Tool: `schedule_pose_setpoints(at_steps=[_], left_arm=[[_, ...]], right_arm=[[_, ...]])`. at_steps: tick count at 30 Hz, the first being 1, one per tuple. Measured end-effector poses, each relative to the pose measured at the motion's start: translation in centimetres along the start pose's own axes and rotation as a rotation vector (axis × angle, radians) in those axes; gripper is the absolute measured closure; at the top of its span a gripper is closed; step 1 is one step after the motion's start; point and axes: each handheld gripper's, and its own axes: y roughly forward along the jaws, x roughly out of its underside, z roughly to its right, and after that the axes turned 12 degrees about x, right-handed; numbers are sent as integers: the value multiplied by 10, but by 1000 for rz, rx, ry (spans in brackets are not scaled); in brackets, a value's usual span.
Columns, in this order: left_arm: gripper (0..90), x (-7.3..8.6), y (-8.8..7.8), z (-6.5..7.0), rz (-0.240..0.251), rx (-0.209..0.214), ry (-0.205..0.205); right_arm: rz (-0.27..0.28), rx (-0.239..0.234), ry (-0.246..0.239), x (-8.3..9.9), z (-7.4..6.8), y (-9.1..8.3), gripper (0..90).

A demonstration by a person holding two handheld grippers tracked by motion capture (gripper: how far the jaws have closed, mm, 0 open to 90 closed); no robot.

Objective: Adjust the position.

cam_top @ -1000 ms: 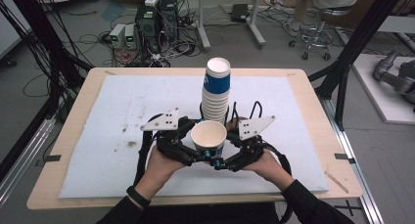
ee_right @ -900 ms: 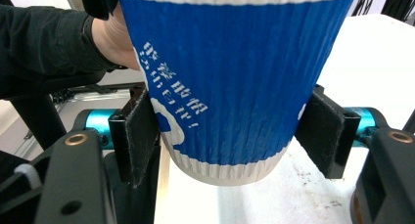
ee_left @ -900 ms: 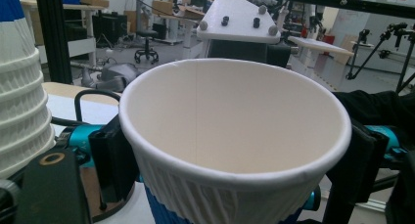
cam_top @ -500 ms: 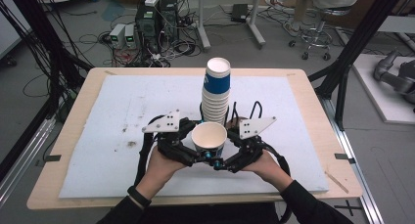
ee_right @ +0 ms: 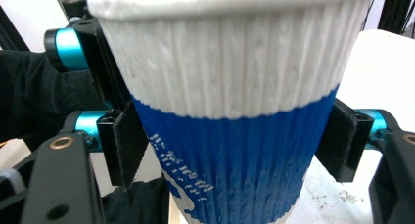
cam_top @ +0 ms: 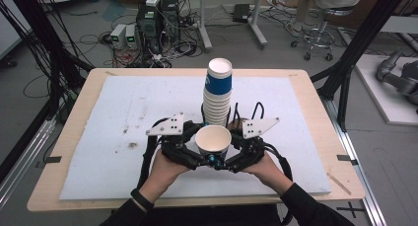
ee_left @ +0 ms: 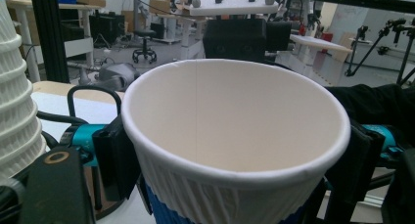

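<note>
Nearest the table's front edge, the person's two hands come in from below, each bearing a gripper. The left gripper [cam_top: 190, 148] and the right gripper [cam_top: 240, 148] face each other, both closed in around a single paper cup [cam_top: 213, 142] that stands upright, mouth up, between them above the white mat [cam_top: 98, 137].

In the left gripper view, black pads stand against both flanks of the cup [ee_left: 235, 150] just under its rolled rim; the jaws are part closed and appear to clasp it. The inside of the cup is white and bare.

In the right gripper view, the cup [ee_right: 235, 111] is ribbed, white above and blue below, with white print on the blue band. A pad lies against each side at the blue band. The right jaws have just been closing, with the cup between them; whether the pads press firmly cannot be told, though they look in contact.

Just behind the held cup, a tall stack of paper cups [cam_top: 217, 95] stands upright on the mat, its top cup blue-banded.

Beyond the wooden table [cam_top: 315, 102], computer equipment and cables [cam_top: 148, 28] lie on the floor, with a stool [cam_top: 320, 28] farther right.
</note>
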Motion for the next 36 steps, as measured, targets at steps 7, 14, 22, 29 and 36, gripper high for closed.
schedule_pose_setpoints(at_steps=[7,14,22,29,36], left_arm=[[161,-2,-1,0,5,-10,2],[122,-4,-11,1,19,-27,4],[116,1,-25,5,26,-80,27],[116,14,-20,4,-14,-93,21],[116,26,-7,5,-46,-97,14]], right_arm=[[-9,4,-5,1,1,0,246],[-5,12,-8,1,3,-3,247],[33,37,0,-2,9,-11,248],[66,48,19,-4,12,-16,249],[92,43,29,-5,11,-17,250]])
